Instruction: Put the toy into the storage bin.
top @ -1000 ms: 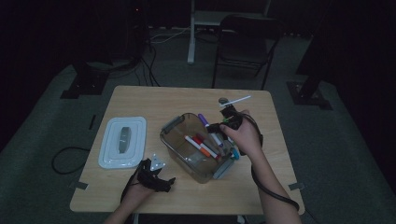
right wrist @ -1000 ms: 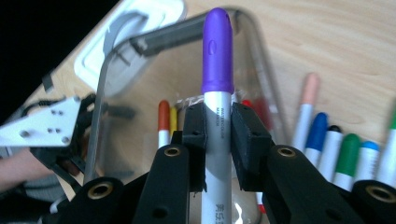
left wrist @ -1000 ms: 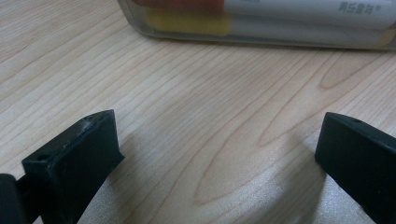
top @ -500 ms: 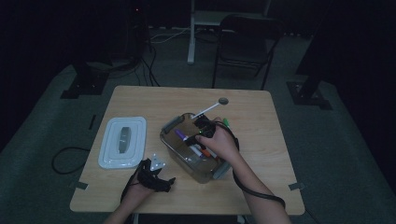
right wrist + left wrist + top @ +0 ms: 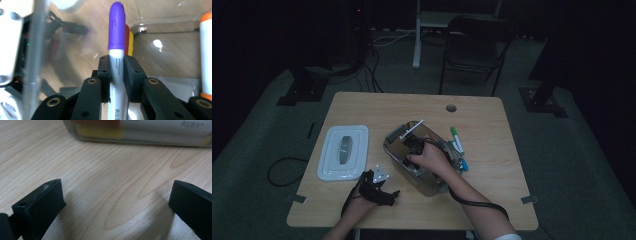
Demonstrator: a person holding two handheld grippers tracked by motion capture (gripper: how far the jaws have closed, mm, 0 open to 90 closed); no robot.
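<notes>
While my right gripper (image 5: 117,68) pinches the purple-capped marker (image 5: 116,45) inside the clear bin (image 5: 393,150), releasing carelessly could jam it against the wall ahead; my left gripper (image 5: 117,202) gapes wide, empty.

This looks like a dim recording studio or lab room rather than a home. A single light wooden table with a round cable hole (image 5: 451,108) stands at the frame's centre on grey carpeted floor (image 5: 262,145), darkness all round. Black metal stand bases (image 5: 297,92) sit at left and right, loose black cables (image 5: 374,75) trail across the upper floor, and a black folding chair (image 5: 474,50) waits at top centre.
</notes>
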